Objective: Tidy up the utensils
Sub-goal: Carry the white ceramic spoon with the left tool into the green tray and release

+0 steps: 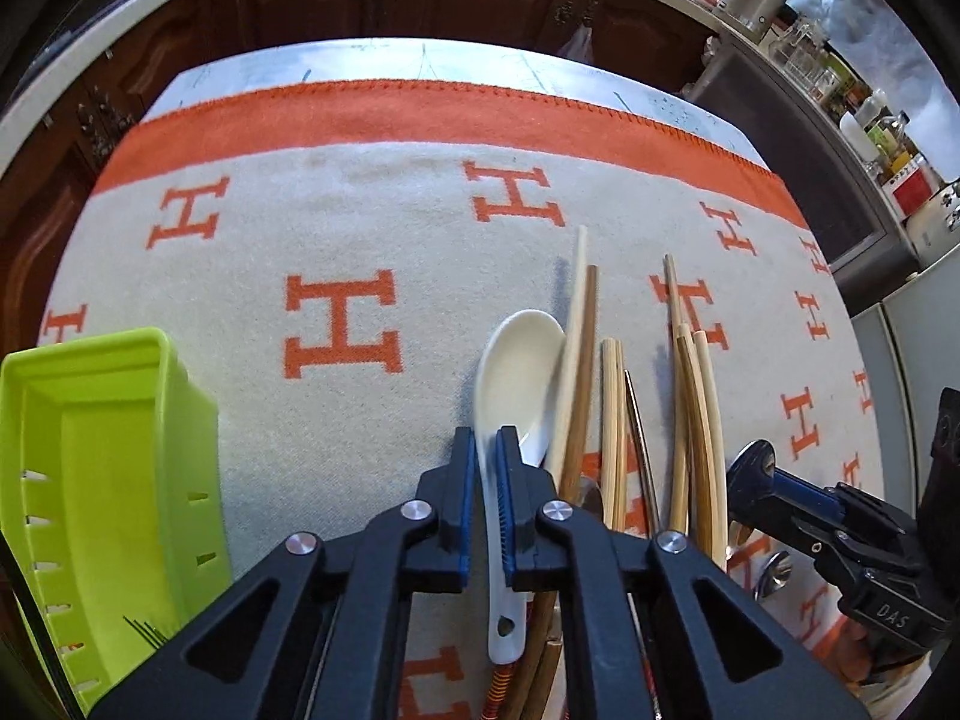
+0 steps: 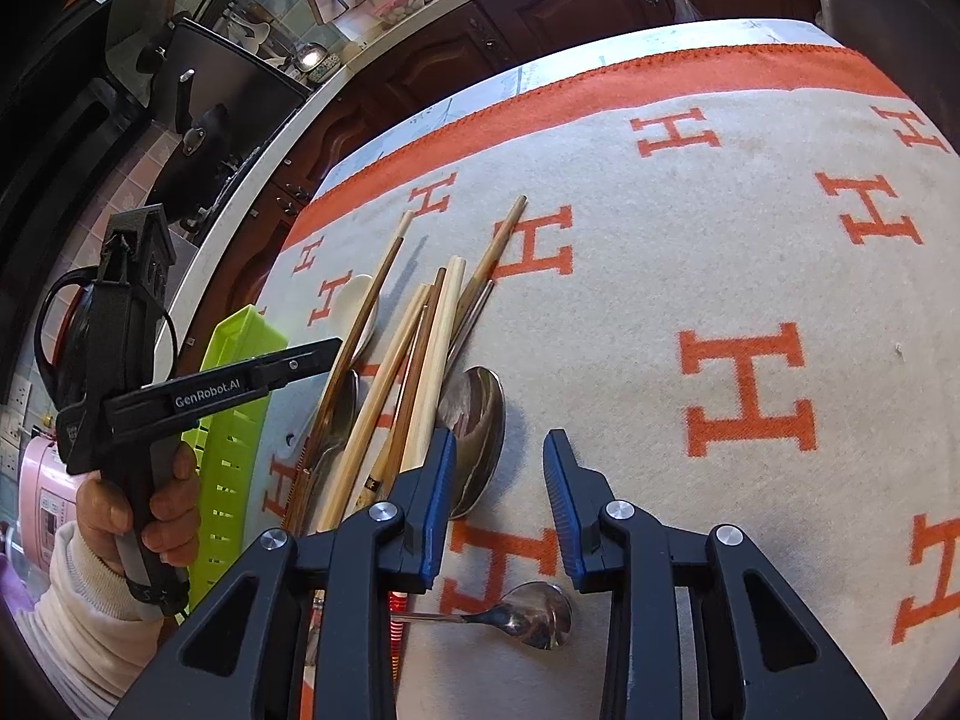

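My left gripper (image 1: 486, 447) is shut on the handle of a white ceramic spoon (image 1: 519, 360), whose bowl points away over the cloth. Right beside the spoon lie several wooden and pale chopsticks (image 1: 690, 396). From the right wrist view the left gripper (image 2: 330, 354) reaches over the same pile of chopsticks (image 2: 414, 360), and the white spoon (image 2: 354, 300) shows behind them. My right gripper (image 2: 499, 441) stands open just above the cloth. A metal spoon (image 2: 477, 420) lies by its left finger, and a second metal spoon (image 2: 534, 615) lies below the jaws.
A lime-green slotted tray (image 1: 90, 450) stands at the left edge of the table, also visible as the green tray (image 2: 240, 420). A grey cloth (image 1: 360, 228) with orange H letters covers the table. A hand (image 2: 174, 498) in a white sleeve holds the left gripper. Kitchen counters surround the table.
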Tool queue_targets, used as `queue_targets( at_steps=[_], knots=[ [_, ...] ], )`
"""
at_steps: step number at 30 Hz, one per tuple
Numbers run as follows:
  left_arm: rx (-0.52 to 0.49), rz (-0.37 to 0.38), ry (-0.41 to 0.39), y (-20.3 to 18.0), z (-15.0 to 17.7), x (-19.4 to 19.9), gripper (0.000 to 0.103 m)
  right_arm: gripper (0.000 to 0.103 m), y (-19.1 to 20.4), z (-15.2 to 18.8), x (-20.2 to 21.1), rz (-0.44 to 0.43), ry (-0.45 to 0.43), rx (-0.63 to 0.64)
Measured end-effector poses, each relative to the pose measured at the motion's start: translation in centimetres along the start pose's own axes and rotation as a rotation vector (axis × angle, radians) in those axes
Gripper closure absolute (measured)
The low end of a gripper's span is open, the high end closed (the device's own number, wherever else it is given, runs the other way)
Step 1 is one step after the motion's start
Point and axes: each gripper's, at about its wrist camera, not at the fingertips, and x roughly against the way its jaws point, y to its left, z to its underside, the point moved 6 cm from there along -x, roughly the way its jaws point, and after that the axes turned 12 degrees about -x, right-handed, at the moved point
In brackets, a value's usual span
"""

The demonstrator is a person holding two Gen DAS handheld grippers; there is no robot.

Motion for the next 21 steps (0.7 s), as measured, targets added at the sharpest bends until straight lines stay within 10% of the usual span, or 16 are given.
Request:
queue_targets(
  at_steps=[21],
  knots=[
    [0.119,-0.209,-0.145,5.8,7.5,14.4,0.102,0.073,2.9,1.9,4.0,0.019,-0.050,0.023]
  ],
)
